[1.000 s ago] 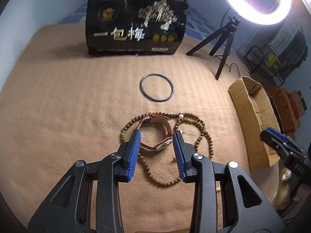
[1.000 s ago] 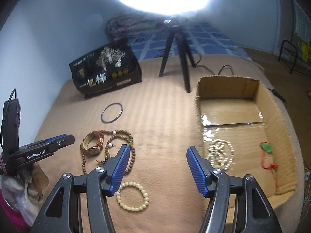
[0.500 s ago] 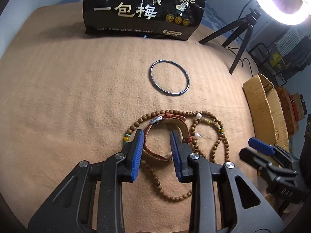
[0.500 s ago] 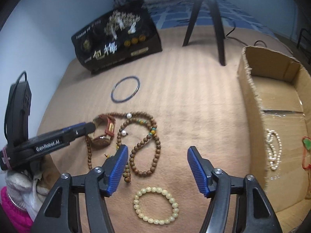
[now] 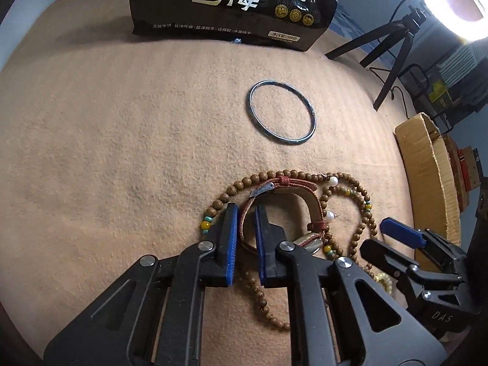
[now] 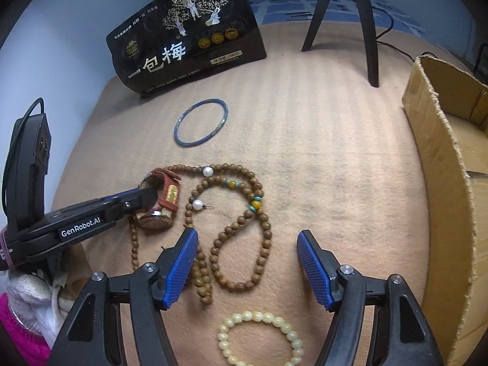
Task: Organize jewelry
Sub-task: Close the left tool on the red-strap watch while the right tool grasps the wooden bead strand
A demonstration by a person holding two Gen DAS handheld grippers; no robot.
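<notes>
A watch with a red-brown strap (image 5: 308,196) lies on a long wooden bead necklace (image 5: 235,187) on the tan blanket. My left gripper (image 5: 245,213) is shut on the strap's left side; it also shows in the right wrist view (image 6: 146,195), where the watch (image 6: 166,198) rests at its tips. My right gripper (image 6: 247,244) is open, low over the necklace (image 6: 262,238), with a pale bead bracelet (image 6: 259,338) just before it. A blue bangle (image 6: 201,126) lies further back. A pearl earring (image 6: 198,204) lies inside the necklace loop.
A black snack bag (image 5: 235,3) stands at the back of the blanket. A cardboard box (image 6: 442,183) stands at the right. A ring-light tripod (image 6: 366,24) stands behind. A white and pink cloth (image 6: 21,305) lies at the left edge.
My left gripper's jaws have closed from wide apart onto the watch strap. My right gripper has moved left and down, from near the box to over the necklace, staying open.
</notes>
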